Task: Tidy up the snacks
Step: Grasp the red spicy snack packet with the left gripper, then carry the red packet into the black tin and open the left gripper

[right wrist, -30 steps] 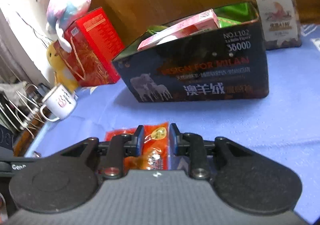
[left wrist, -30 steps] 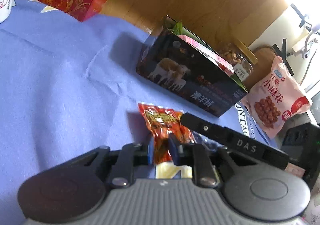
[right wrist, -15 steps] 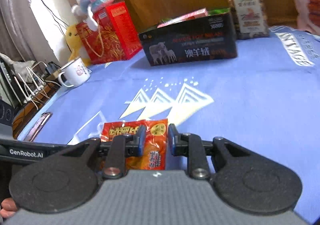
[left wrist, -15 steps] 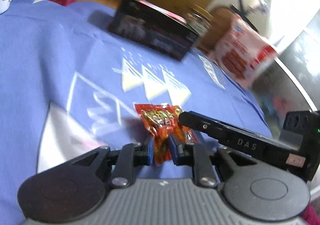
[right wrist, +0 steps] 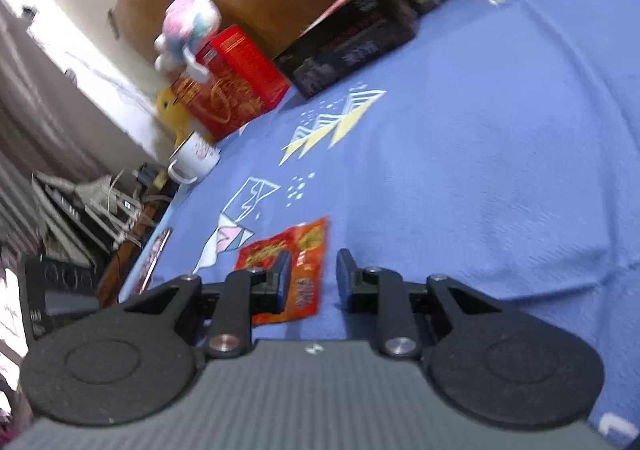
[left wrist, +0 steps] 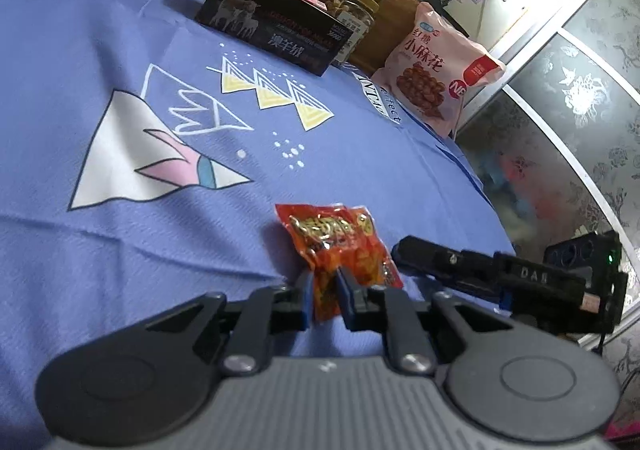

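A red snack packet (left wrist: 340, 246) hangs just above the blue tablecloth (left wrist: 100, 250), and my left gripper (left wrist: 324, 278) is shut on its near edge. From the right, the black finger (left wrist: 432, 256) of the other gripper reaches the packet's right edge. In the blurred right wrist view the packet (right wrist: 296, 258) lies against the left finger of my right gripper (right wrist: 310, 262). A strip of cloth shows between the packet and the right finger. The dark sheep-print box (left wrist: 276, 29) with snacks in it stands far back.
A pink snack bag (left wrist: 436, 65) and a nut jar (left wrist: 352, 9) stand right of the box. A red gift bag (right wrist: 232, 85), a plush toy (right wrist: 188, 29) and a white mug (right wrist: 196, 157) line the left side. The table edge drops off on the right, by patterned glass doors (left wrist: 580, 89).
Both grippers have drawn back from the dark box with the packet, so the box now looks small and far. The right view has rolled, and the packet sits nearer its left finger.
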`<move>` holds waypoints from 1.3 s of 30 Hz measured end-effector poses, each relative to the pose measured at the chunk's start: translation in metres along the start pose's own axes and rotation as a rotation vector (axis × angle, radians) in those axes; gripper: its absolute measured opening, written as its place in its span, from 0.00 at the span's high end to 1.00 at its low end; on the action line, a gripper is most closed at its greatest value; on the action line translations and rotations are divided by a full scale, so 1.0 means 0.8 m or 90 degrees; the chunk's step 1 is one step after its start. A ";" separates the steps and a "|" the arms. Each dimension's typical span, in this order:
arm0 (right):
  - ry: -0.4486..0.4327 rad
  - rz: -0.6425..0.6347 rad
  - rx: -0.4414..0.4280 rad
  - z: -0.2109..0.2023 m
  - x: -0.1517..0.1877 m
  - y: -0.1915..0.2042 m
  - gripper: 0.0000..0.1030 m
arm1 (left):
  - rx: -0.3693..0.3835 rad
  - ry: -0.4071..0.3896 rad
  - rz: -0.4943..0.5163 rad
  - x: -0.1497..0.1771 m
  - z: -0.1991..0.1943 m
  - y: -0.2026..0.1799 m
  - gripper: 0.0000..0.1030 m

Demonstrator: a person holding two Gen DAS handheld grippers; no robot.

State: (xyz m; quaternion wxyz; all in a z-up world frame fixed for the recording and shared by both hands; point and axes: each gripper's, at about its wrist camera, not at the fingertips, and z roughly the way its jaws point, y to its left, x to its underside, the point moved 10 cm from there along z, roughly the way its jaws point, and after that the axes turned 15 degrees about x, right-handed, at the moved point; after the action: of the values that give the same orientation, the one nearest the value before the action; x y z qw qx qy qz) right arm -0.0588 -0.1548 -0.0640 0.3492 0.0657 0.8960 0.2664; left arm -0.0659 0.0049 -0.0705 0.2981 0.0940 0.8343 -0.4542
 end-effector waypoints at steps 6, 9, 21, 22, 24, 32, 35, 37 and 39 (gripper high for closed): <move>-0.005 -0.014 -0.005 0.019 -0.010 0.012 0.74 | -0.010 0.000 0.022 0.003 0.001 -0.004 0.85; -0.008 -0.034 -0.017 0.036 -0.022 0.016 0.74 | -0.003 -0.002 0.015 0.004 0.000 -0.003 0.85; 0.060 -0.062 -0.117 -0.002 0.031 0.013 0.75 | 0.003 -0.006 0.001 0.005 -0.002 -0.001 0.86; 0.057 -0.067 -0.116 -0.006 0.035 0.014 0.78 | -0.001 -0.006 0.003 0.005 -0.002 -0.002 0.86; 0.054 -0.067 -0.107 -0.009 0.040 0.014 0.83 | -0.011 -0.006 0.013 0.005 0.000 -0.004 0.85; 0.037 -0.075 -0.071 -0.010 0.039 0.017 0.91 | -0.023 -0.009 0.020 0.008 0.001 -0.012 0.87; 0.019 -0.089 -0.058 -0.015 0.033 0.021 0.91 | -0.012 -0.007 0.013 0.000 0.003 -0.014 0.87; 0.003 -0.100 -0.051 -0.018 0.023 0.024 0.91 | -0.010 -0.008 0.020 -0.012 0.005 -0.019 0.87; -0.011 -0.109 -0.042 -0.016 0.012 0.025 0.91 | -0.015 -0.007 0.035 -0.027 0.010 -0.024 0.87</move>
State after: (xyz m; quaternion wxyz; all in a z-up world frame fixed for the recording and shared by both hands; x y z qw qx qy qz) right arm -0.0758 -0.1402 -0.0512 0.3804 -0.0204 0.8860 0.2643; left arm -0.0531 -0.0099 -0.0477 0.3162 0.1105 0.8350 -0.4365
